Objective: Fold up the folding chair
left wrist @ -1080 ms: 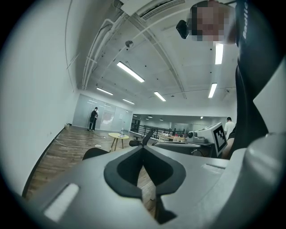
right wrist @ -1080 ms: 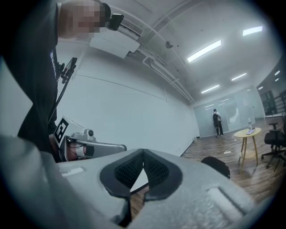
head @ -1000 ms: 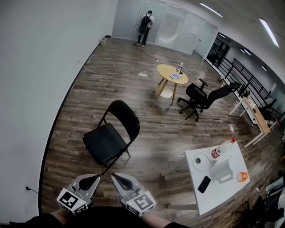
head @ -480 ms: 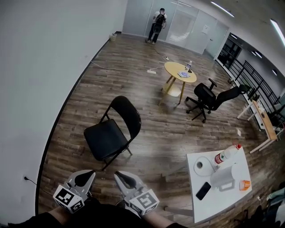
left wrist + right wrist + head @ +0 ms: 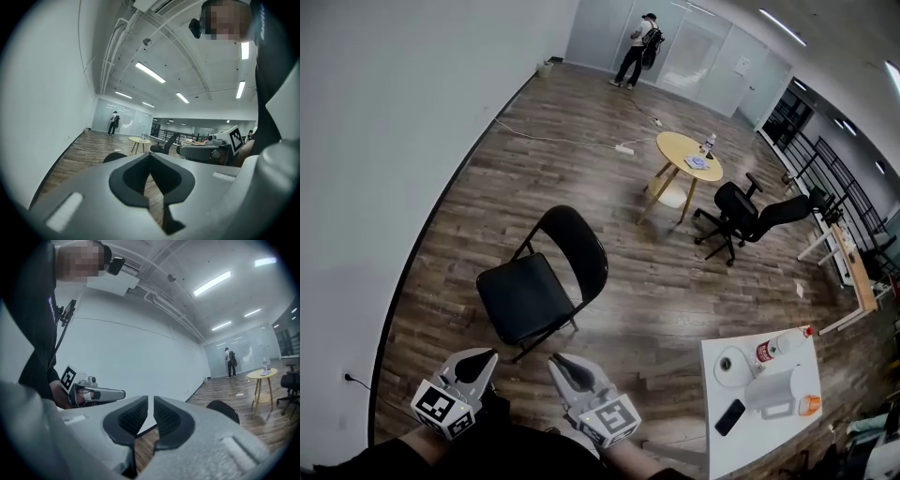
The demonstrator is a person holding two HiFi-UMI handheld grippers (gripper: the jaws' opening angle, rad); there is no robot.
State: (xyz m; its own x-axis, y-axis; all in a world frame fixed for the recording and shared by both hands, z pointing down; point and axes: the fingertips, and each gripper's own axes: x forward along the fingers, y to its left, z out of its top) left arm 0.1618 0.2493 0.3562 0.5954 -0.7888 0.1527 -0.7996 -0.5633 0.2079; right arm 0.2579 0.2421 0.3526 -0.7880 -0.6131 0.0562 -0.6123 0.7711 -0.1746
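The black folding chair (image 5: pixel 534 291) stands unfolded on the wood floor, its seat toward me and its round backrest (image 5: pixel 574 248) behind it. Both grippers hover short of it, apart from its front legs. My left gripper (image 5: pixel 486 357) is shut with nothing in it; in the left gripper view (image 5: pixel 150 157) the backrest's top (image 5: pixel 114 157) shows over its jaws. My right gripper (image 5: pixel 555 362) has just been opening: a narrow gap shows between its pads (image 5: pixel 150 402), nothing in it. The chair's back (image 5: pixel 225 411) lies to its right there.
A white wall runs along the left. Farther off stand a round wooden table (image 5: pixel 689 159) and a black office chair (image 5: pixel 741 211). A white table (image 5: pixel 787 412) with a bottle and a phone is at the right. A person (image 5: pixel 639 47) stands far off by the glass wall.
I have stepped toward the chair, which now sits nearer and larger in the head view. Both grippers have come forward with me.
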